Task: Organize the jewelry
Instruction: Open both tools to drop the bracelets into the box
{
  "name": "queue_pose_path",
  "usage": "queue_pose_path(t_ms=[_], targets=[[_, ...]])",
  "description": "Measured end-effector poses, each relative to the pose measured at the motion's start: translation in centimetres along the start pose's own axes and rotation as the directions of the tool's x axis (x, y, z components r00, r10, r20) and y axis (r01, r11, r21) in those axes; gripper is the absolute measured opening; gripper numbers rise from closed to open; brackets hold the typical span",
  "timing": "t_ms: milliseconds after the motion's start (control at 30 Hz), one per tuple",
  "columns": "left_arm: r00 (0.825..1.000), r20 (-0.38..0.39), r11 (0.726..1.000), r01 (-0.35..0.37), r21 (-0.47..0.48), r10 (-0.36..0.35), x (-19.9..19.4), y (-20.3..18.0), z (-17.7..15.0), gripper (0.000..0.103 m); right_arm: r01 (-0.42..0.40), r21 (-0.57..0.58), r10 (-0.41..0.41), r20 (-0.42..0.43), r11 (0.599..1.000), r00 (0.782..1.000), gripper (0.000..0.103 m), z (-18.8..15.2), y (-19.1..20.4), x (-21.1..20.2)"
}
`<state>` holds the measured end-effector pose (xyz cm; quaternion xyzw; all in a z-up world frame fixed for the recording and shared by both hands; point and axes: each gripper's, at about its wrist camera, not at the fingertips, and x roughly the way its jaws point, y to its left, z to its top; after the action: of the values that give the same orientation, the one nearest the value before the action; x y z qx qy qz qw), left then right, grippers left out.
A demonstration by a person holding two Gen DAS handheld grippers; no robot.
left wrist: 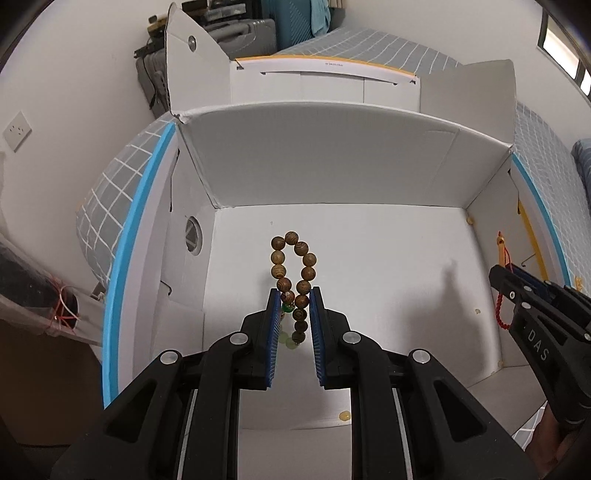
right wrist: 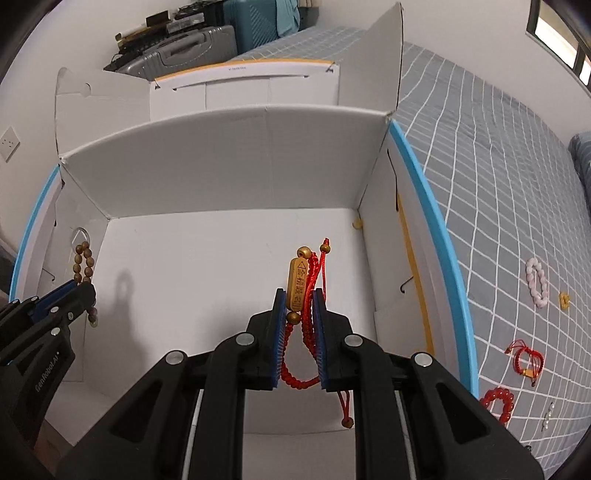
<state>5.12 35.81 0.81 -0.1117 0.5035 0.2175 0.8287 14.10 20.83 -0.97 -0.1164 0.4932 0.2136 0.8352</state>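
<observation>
While both grippers pinch bracelets above white cardboard box [left wrist: 332,177], left gripper [left wrist: 294,301] clamps brown wooden-bead bracelet [left wrist: 293,273], right gripper [right wrist: 299,301] red braided cord bracelet [right wrist: 308,332]; dangling loops may snag on release, apparently.

grid bedspread [right wrist: 480,155], suitcases [right wrist: 192,48], window [right wrist: 554,26]

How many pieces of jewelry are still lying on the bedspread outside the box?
5 visible: a pink bead bracelet, a small gold piece, a red cord bracelet, a red bead bracelet and a small pale piece. More may lie outside the view.
</observation>
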Motion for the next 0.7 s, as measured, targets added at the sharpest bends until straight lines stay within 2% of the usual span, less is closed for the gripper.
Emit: queue_pose_path(t_ms=[233,267,300,433,500,567,700], targets=[[0.999,0.020,1.000,-0.029,0.008,0.029,0.0,-0.2,0.1,0.020,-0.024,-0.003,0.024,-0.013,1.000,1.000,0.016,-0.5,0.1,0.4],[0.999,0.023,1.000,-0.030,0.006,0.029,-0.1,-0.1,0.1,0.024,-0.036,-0.002,0.036,-0.009,0.999,0.999,0.019,-0.5,0.1,0.3],[0.999,0.029,0.999,-0.033,0.001,0.033,-0.2,-0.1,0.0,0.028,-0.052,-0.001,0.052,-0.007,0.999,0.999,0.026,-0.5,0.1,0.2],[0.996,0.073,0.999,-0.050,-0.017,0.051,-1.1,0.0,-0.2,0.059,-0.070,0.004,0.070,0.019,0.998,0.997,0.044,-0.7,0.2,-0.7],[0.994,0.091,0.998,-0.052,-0.027,0.054,-1.6,0.1,-0.3,0.065,-0.071,0.001,0.071,0.031,0.997,0.997,0.059,-0.7,0.1,-1.2],[0.994,0.098,0.998,-0.054,-0.027,0.057,-2.0,0.2,-0.2,0.073,-0.075,-0.004,0.075,0.039,0.997,0.996,0.064,-0.7,0.2,-1.5],[0.991,0.116,0.997,-0.064,-0.033,0.067,-2.6,0.4,-0.2,0.083,-0.065,-0.020,0.066,0.054,0.998,0.996,0.080,-0.8,0.2,-2.2]])
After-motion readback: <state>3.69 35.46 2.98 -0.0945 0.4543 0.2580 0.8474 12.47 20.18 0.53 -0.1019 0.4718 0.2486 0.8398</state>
